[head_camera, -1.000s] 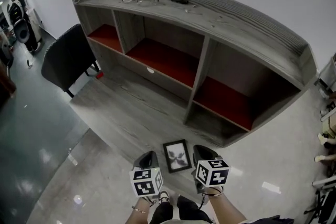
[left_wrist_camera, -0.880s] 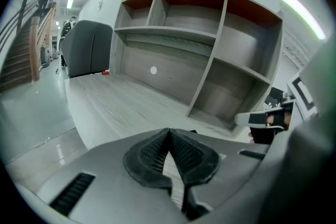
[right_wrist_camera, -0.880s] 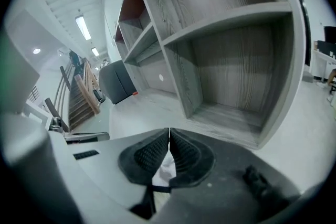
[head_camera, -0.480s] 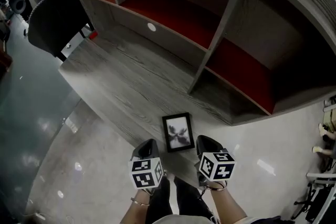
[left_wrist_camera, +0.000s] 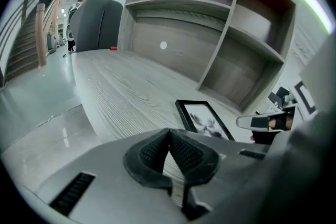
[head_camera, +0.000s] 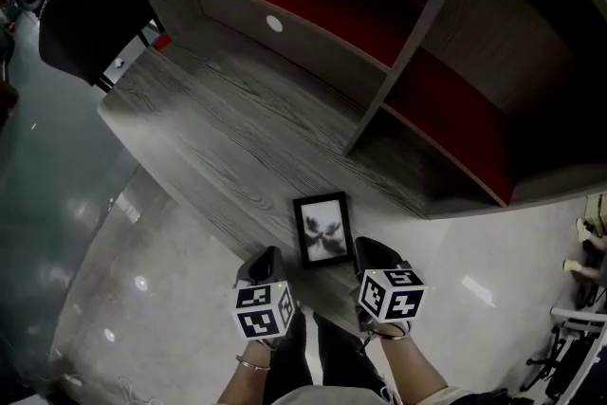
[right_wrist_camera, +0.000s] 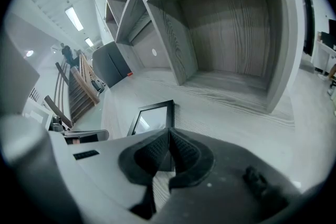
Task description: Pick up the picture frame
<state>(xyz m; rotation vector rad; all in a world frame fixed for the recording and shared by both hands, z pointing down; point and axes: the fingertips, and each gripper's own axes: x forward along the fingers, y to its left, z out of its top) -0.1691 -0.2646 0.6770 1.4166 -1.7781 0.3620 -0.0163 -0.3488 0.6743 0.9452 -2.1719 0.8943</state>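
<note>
A small black picture frame point(head_camera: 323, 230) with a grey floral print lies flat near the front edge of the grey wooden desk point(head_camera: 237, 138). My left gripper point(head_camera: 268, 255) hangs just left of the frame's near end, and my right gripper point(head_camera: 369, 248) just right of it. Neither touches the frame. In the left gripper view the jaws point(left_wrist_camera: 169, 131) are shut with nothing between them, and the frame point(left_wrist_camera: 206, 120) lies ahead to the right. The right gripper's jaws point(right_wrist_camera: 169, 131) are likewise shut and hold nothing, with the frame point(right_wrist_camera: 153, 118) just ahead to the left.
Behind the frame stands a grey shelf unit point(head_camera: 417, 24) with red-lined compartments. A black chair point(head_camera: 90, 14) sits at the desk's far left end. Glossy floor point(head_camera: 114, 299) lies left of and below the desk edge.
The head view has tilted down and moved closer, so the shelf top has left the picture. Both grippers stay shut on either side of the frame, which has not moved on the desk.
</note>
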